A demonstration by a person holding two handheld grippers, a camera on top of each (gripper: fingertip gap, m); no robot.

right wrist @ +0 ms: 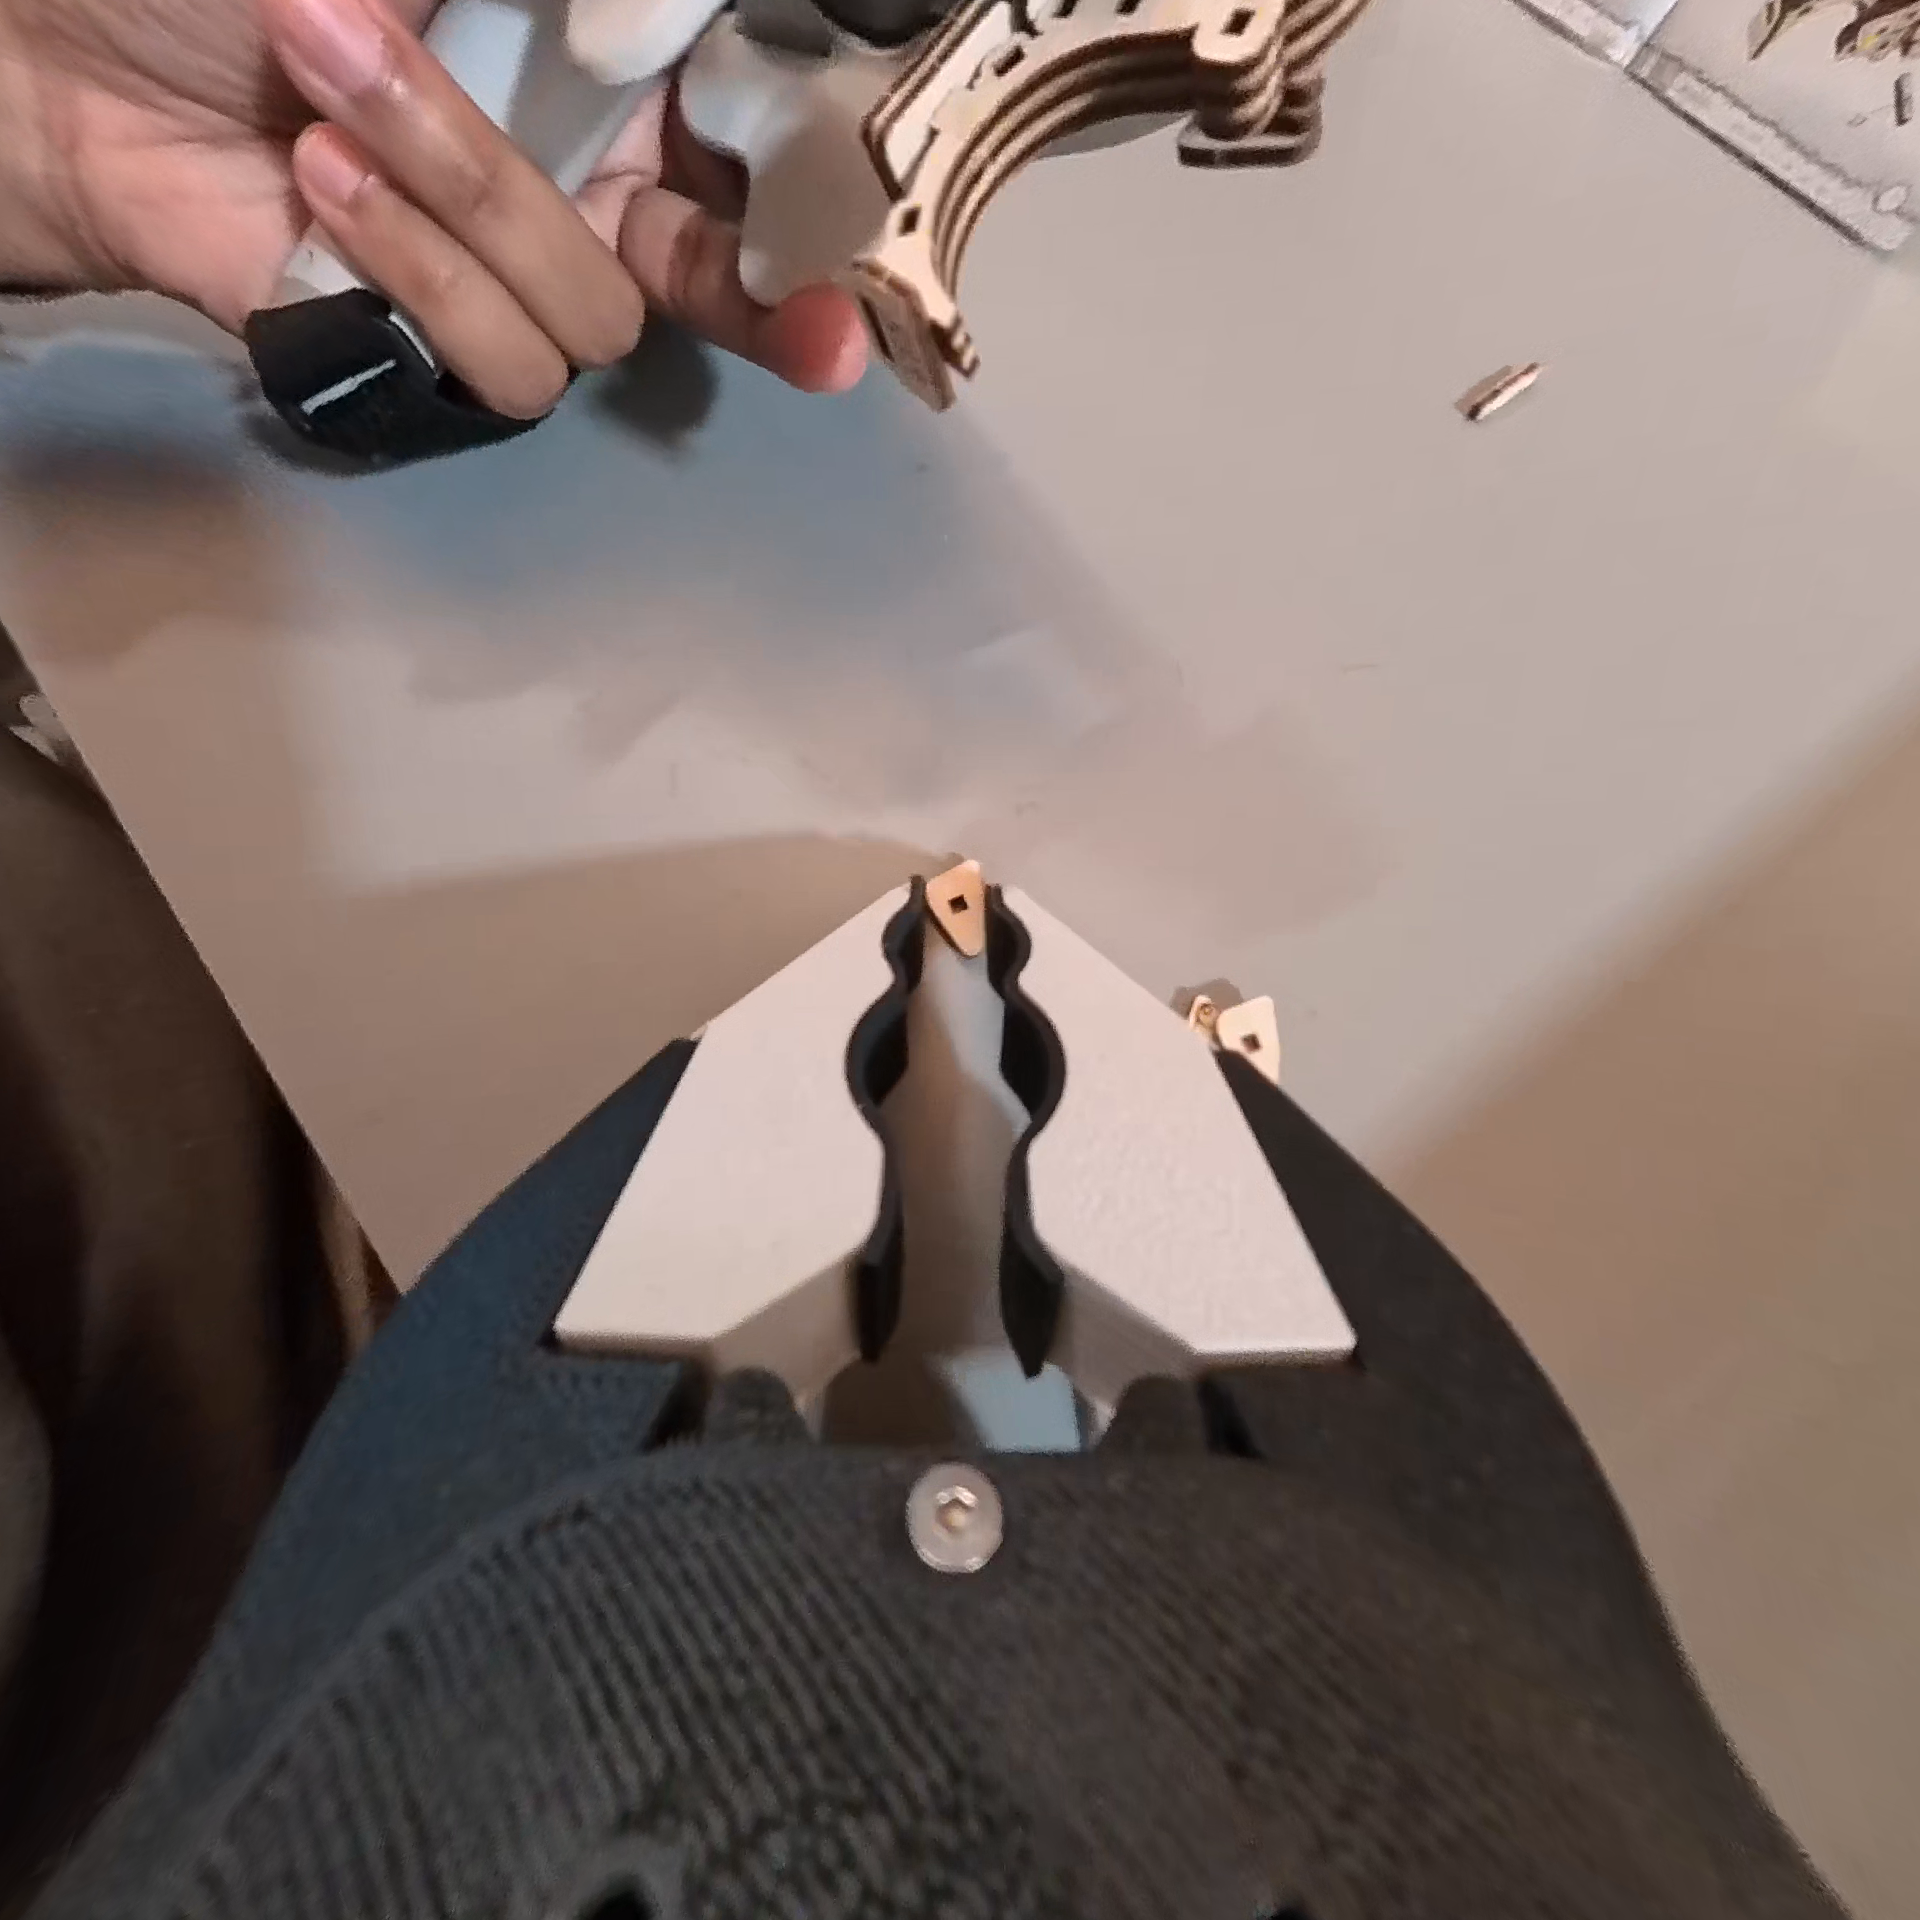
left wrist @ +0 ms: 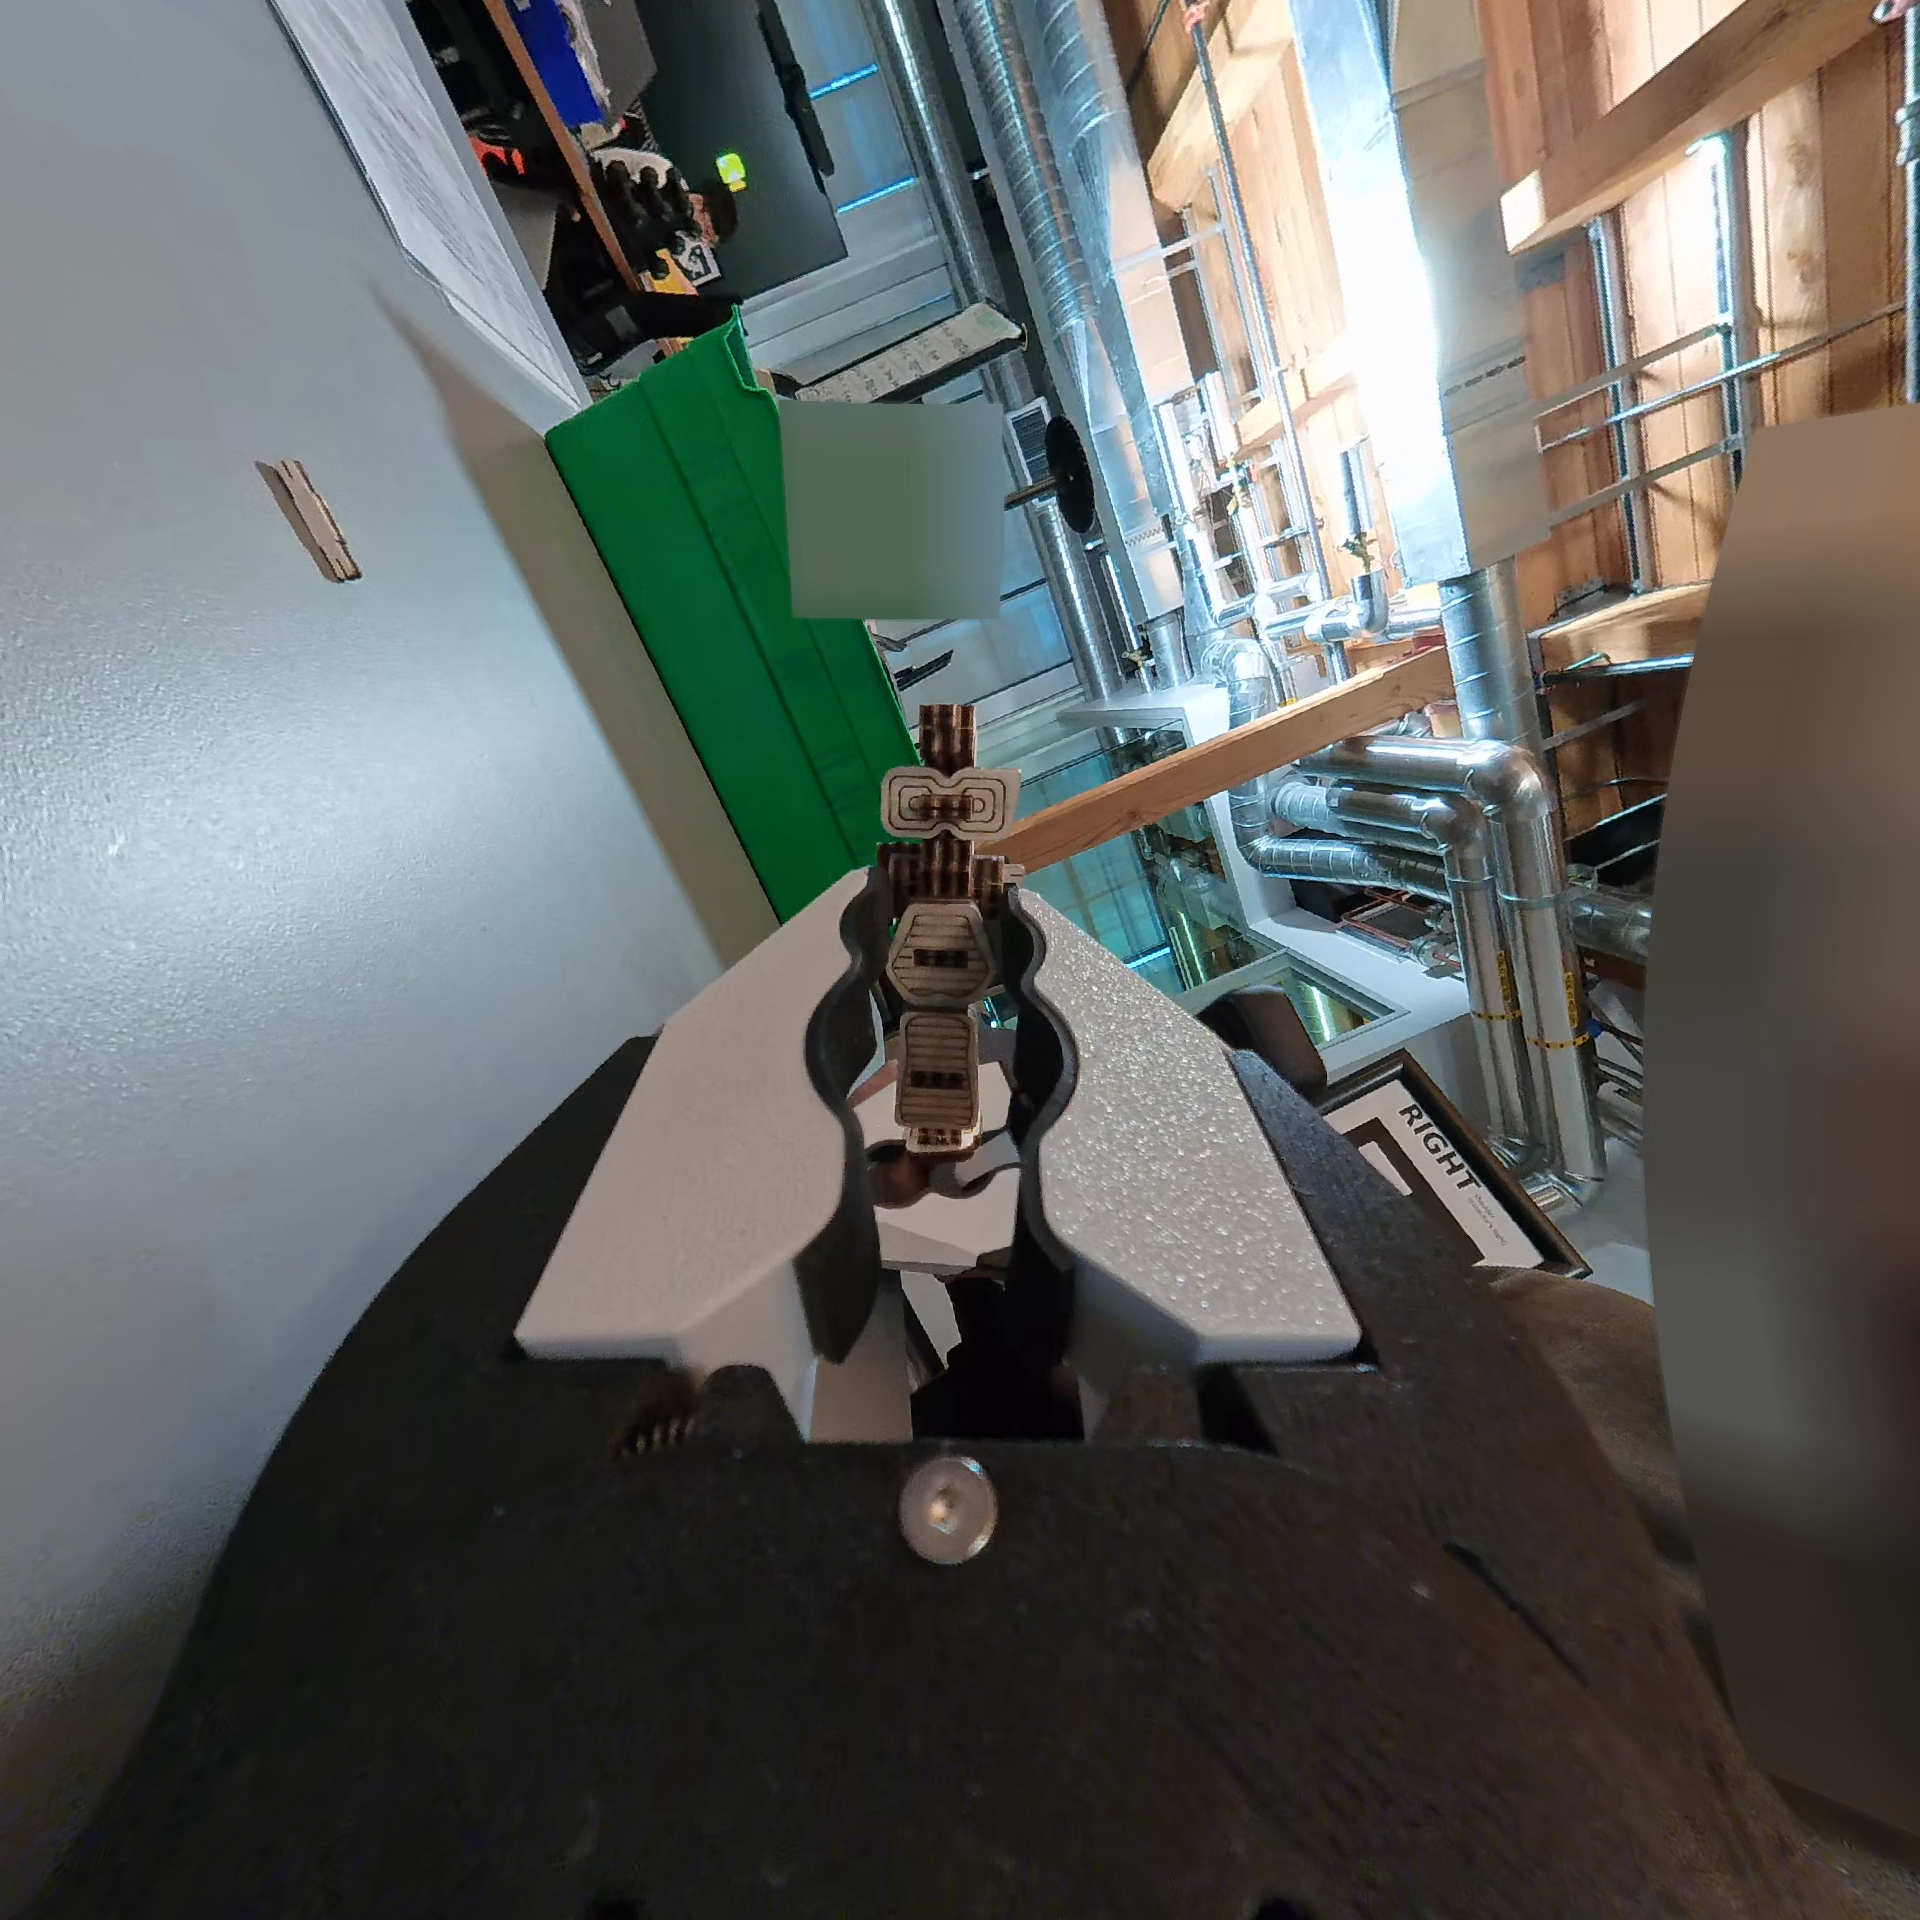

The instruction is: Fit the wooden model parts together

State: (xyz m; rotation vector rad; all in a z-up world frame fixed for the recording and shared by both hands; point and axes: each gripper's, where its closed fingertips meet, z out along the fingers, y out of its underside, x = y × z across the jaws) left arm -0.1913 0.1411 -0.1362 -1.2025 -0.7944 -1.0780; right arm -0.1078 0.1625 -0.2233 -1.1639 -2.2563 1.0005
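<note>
My left gripper is shut on a layered wooden model assembly, held in the air and seen end-on, with engraved plates on its edge. In the right wrist view the same assembly shows as a curved stack of plywood layers at the top, next to a person's hand on the left gripper's handle. My right gripper is shut on a small flat wooden piece with a square hole, held low over the table.
The light grey table carries another small wooden piece beside my right finger, a small wooden strip farther off and a parts sheet at the top right. A green bin stands at the table's edge. Some 12 cm of space lies between my two pairs of fingers.
</note>
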